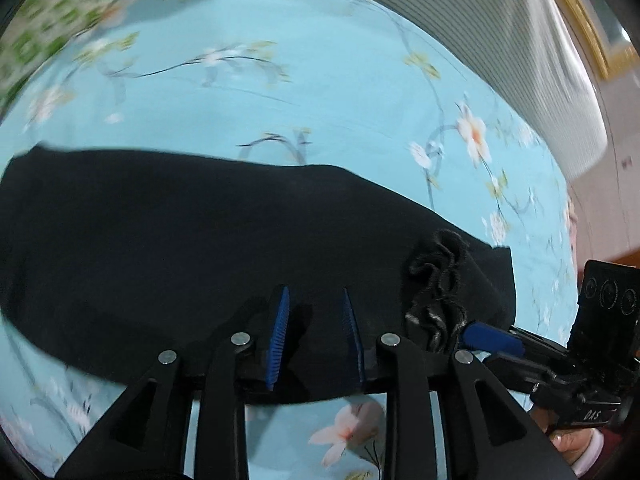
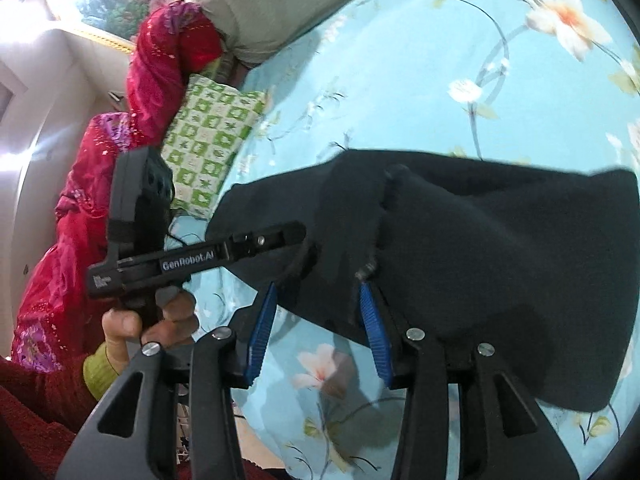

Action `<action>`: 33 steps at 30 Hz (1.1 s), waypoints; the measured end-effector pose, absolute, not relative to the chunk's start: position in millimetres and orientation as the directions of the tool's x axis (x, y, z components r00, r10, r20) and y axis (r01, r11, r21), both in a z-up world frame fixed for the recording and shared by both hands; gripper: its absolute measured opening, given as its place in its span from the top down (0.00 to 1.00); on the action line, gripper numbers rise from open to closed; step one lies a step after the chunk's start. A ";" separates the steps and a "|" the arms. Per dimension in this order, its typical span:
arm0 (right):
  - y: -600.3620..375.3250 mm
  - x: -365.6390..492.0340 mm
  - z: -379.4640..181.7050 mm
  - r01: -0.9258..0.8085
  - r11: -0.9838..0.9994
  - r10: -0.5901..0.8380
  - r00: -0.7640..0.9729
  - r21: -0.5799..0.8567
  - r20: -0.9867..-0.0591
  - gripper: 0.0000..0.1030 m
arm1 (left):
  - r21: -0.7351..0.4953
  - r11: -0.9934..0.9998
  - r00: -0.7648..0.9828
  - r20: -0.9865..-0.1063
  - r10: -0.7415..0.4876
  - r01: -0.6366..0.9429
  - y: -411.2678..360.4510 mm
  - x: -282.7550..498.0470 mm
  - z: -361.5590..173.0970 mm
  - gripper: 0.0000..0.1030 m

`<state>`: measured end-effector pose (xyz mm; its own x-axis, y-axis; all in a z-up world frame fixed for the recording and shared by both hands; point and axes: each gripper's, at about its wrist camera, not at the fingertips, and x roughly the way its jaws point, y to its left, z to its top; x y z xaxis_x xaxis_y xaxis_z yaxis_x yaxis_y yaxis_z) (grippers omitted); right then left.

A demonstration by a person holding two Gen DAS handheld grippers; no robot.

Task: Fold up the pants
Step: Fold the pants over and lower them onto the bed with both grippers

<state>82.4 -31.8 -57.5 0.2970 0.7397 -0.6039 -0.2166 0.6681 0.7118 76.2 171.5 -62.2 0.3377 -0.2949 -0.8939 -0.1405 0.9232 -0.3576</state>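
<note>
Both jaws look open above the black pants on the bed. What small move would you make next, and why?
Probably draw both grippers back a little to judge the fold. The black pants lie folded on the floral bedsheet. The left gripper and right gripper have open jaws with no cloth pressed between them. The ruffled waistband looks bunched and may need smoothing.

The pants [image 1: 224, 248] lie spread on the bedsheet [image 1: 280, 92], directly ahead of the left gripper [image 1: 314, 336]. The right gripper [image 1: 492, 338] is at its right.
</note>
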 end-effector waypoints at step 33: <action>136.8 196.9 -41.8 -0.510 0.661 0.685 0.110 0.550 -0.721 0.49 | -0.386 0.679 0.401 -0.904 -0.144 -0.625 355.5 -25.8 -84.3 0.41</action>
